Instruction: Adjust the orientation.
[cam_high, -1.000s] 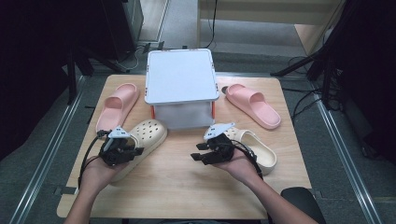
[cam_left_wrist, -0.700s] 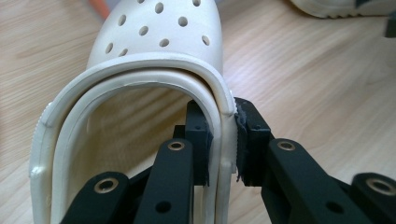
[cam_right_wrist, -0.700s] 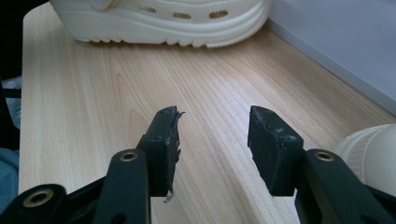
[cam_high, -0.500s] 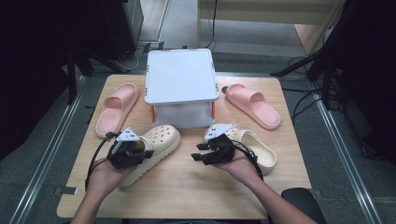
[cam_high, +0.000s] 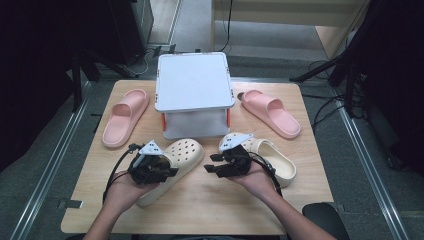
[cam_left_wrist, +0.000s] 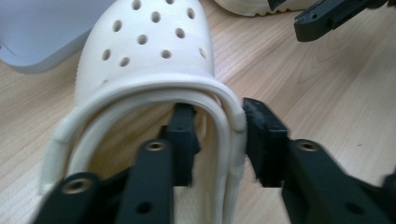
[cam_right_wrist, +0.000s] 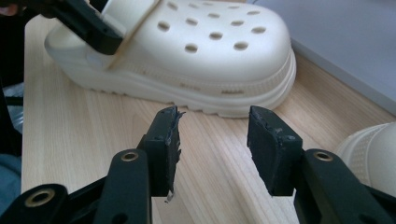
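Nearest the person, the left claw sits at the heel end of a cream clog that lies on the wooden desk. In the left gripper view one jaw reaches inside the shoe's opening and the other stands outside the clog's side wall, with the heel strap arching over the opening ahead of them; the jaws have just been opening, the outer pad is close against the wall, and the wall is between them but no longer pinched. The right claw hovers just beside the clog's toe, its jaws parted with nothing between them, only bare desk below. Behind the right hand lies a second cream clog. Farther back, a white box stands at the middle of the desk, with one pink slide to its left and another pink slide to its right.
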